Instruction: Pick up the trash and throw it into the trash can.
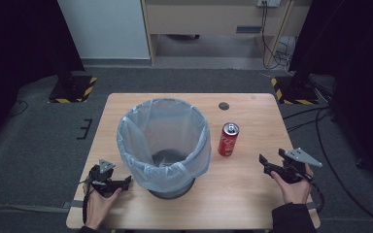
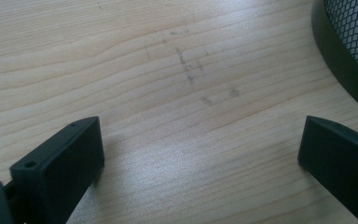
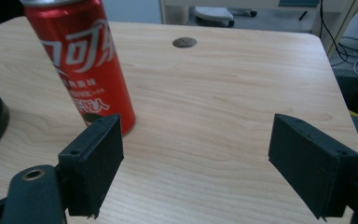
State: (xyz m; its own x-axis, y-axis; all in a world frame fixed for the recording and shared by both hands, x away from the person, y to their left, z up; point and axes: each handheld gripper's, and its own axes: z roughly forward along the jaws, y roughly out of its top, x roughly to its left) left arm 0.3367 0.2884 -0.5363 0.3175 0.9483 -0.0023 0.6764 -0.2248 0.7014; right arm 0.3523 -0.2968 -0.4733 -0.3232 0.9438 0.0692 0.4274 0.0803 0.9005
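Can (image 1: pixel 228 139) stands upright on the bench (image 1: pixel 243 194), just right of the bin (image 1: pixel 164 145) and apart from it — red, slim, lid seemingly unopened. If full it likely has some heft; if empty it is light and dents easily. Either way the painted wall looks slick, so a square hold at mid-height seems best. The right tool (image 3: pixel 196 163) sits right of the can, jaws wide apart and empty. The left tool (image 2: pixel 200 154), left of the bin's base, is equally spread — holding nothing.

red can (image 3: pixel 88 70) top and mesh bin (image 2: pixel 354 51) cut off by frame edges
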